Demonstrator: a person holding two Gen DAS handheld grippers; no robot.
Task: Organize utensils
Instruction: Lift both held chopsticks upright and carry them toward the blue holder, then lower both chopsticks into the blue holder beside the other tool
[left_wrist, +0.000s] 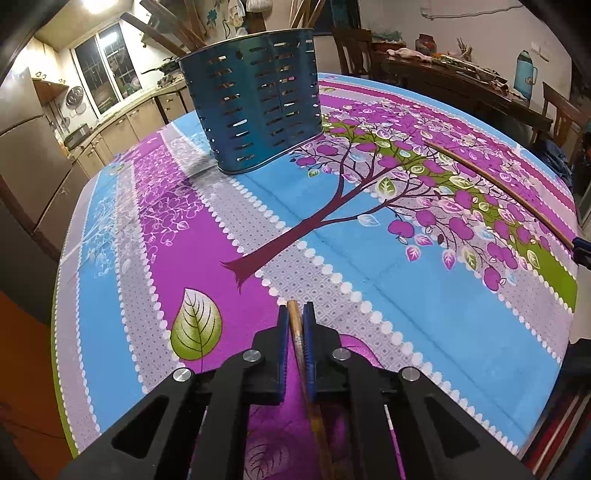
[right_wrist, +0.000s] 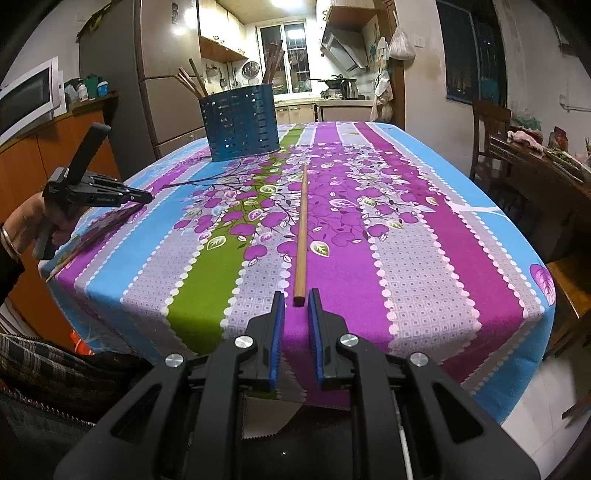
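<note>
My left gripper (left_wrist: 295, 314) is shut on a brown chopstick (left_wrist: 300, 343) that runs back between its blue pads, low over the tablecloth. A blue perforated metal utensil holder (left_wrist: 255, 99) stands at the far side of the table; in the right wrist view the holder (right_wrist: 242, 123) has several chopsticks standing in it. A second, lighter wooden chopstick (right_wrist: 302, 229) lies flat on the cloth, its near end just ahead of my right gripper (right_wrist: 296, 301), which is open and empty. This chopstick also shows in the left wrist view (left_wrist: 495, 181). The left gripper shows at the left of the right wrist view (right_wrist: 142, 197).
The table carries a purple, blue and green patterned cloth (right_wrist: 406, 258). Its front edge lies just under my right gripper. A wooden cabinet with a microwave (right_wrist: 26, 96) stands left. A dark wooden table and chairs (right_wrist: 535, 162) stand right. Kitchen counters are behind.
</note>
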